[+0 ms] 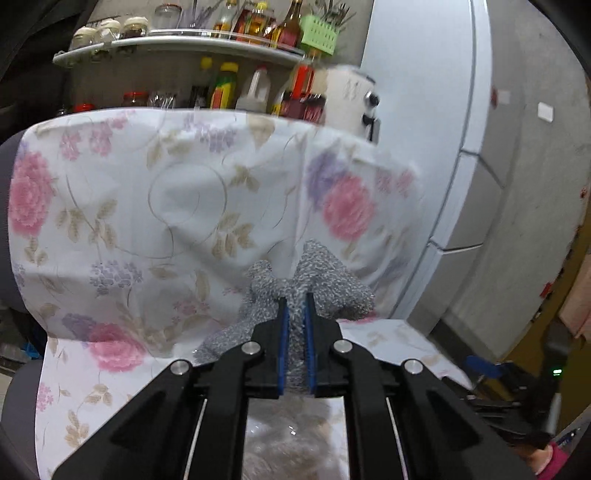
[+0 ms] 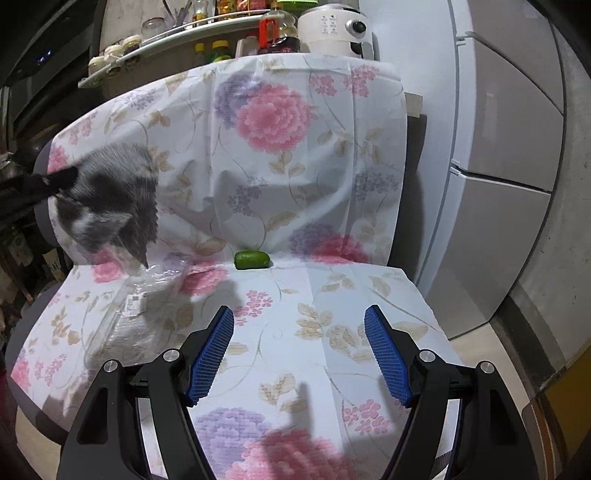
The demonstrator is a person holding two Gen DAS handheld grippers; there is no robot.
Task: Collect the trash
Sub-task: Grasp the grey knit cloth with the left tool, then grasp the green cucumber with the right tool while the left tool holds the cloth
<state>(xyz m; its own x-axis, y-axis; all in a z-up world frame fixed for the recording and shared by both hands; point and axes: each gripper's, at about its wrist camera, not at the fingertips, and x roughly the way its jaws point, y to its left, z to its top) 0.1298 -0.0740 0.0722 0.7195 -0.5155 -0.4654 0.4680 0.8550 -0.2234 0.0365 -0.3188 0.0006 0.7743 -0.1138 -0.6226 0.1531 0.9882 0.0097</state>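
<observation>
My left gripper [image 1: 296, 299] is shut on a grey fuzzy cloth [image 1: 325, 280] and holds it up in front of the chair back. In the right wrist view the same cloth [image 2: 110, 199] hangs blurred at the left, above a clear plastic bag [image 2: 125, 317] lying on the seat. A small green object [image 2: 251, 259] lies at the back of the seat, where it meets the chair back. My right gripper [image 2: 299, 350] is open and empty above the seat's front, well short of the green object.
The chair is draped in a floral cloth [image 2: 295, 155]. Behind it a shelf [image 1: 177, 44] holds bottles and jars, with a white appliance [image 2: 332, 29] beside them. A grey fridge [image 2: 509, 147] stands at the right, close to the chair.
</observation>
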